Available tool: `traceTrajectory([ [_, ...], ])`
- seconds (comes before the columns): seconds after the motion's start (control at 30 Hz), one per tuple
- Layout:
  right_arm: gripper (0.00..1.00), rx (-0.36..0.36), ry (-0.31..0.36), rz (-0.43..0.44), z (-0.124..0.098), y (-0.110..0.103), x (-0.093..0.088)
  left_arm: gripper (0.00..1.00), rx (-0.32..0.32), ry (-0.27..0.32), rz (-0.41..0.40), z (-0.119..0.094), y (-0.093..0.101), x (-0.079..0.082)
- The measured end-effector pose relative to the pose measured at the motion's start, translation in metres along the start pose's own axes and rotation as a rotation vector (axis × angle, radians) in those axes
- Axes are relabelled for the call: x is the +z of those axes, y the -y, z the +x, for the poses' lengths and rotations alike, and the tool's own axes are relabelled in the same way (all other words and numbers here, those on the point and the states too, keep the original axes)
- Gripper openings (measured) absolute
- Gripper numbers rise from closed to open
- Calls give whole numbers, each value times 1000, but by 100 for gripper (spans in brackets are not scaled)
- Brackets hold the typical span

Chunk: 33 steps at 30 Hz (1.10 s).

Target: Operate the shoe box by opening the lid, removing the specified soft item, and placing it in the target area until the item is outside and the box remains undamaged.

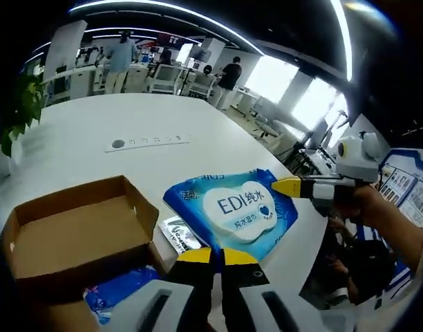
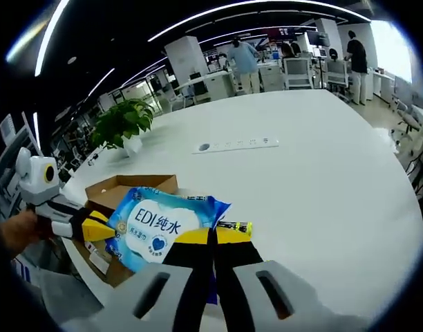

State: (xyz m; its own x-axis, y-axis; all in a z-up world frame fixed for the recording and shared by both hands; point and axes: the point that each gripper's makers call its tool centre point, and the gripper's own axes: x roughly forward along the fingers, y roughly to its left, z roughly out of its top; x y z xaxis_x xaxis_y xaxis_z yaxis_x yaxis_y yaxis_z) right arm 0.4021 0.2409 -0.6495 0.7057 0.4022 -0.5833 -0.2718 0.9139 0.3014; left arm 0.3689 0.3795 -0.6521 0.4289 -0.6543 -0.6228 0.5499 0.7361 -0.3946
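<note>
1. On the white table [image 1: 128, 124], left gripper view: the left gripper [image 1: 217, 257] has its yellow-tipped jaws pressed together at the near edge of the blue wet-wipes pack [image 1: 232, 211], which reads "EDI". Whether they pinch the pack's edge cannot be told from this angle.
2. Same view: the right gripper [image 1: 289, 187] comes in from the right with a hand [image 1: 367, 207] behind it, its yellow tip touching the pack's far corner. Its jaw gap is not readable.
3. Same view: the open cardboard shoe box [image 1: 77, 235] sits left of the pack, its interior bare as far as it shows. A second blue packet [image 1: 118, 290] lies at the box's near edge, partly cut off by the gripper body.
4. Right gripper view: the right gripper [image 2: 213, 236] has its jaws closed, the pack [image 2: 160, 221] draped just ahead and left of them; the grip point is hidden under the pack.
5. Same view: the left gripper [image 2: 94, 227] meets the pack's left side. The box [image 2: 128, 185] lies behind, mostly covered.
6. Right gripper view alone: a potted plant [image 2: 125, 121] and a power strip [image 2: 236, 144] further back.
</note>
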Motion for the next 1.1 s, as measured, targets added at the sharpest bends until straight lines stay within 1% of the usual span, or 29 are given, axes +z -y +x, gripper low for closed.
traceTrajectory([
  [0.1,0,-5,-13,-4,6,6,-4,1,9,-29,17,10,-3,-2],
  [0.2,0,-7,-33,-12,14,11,-9,1,17,-51,30,16,-5,-4],
  [0.3,0,-4,-52,-19,22,15,-14,1,30,-84,53,23,-9,-8],
  [0.47,0,5,-81,-19,35,18,-22,1,58,-147,116,33,-16,-16],
  [0.63,0,13,-116,-41,50,21,-33,1,80,-201,172,40,-23,-22],
  [0.9,0,15,-149,-40,69,26,-47,1,105,-258,235,48,-29,-26],
  [1.1,0,10,-156,-32,77,29,-56,1,115,-278,268,51,-32,-28],
])
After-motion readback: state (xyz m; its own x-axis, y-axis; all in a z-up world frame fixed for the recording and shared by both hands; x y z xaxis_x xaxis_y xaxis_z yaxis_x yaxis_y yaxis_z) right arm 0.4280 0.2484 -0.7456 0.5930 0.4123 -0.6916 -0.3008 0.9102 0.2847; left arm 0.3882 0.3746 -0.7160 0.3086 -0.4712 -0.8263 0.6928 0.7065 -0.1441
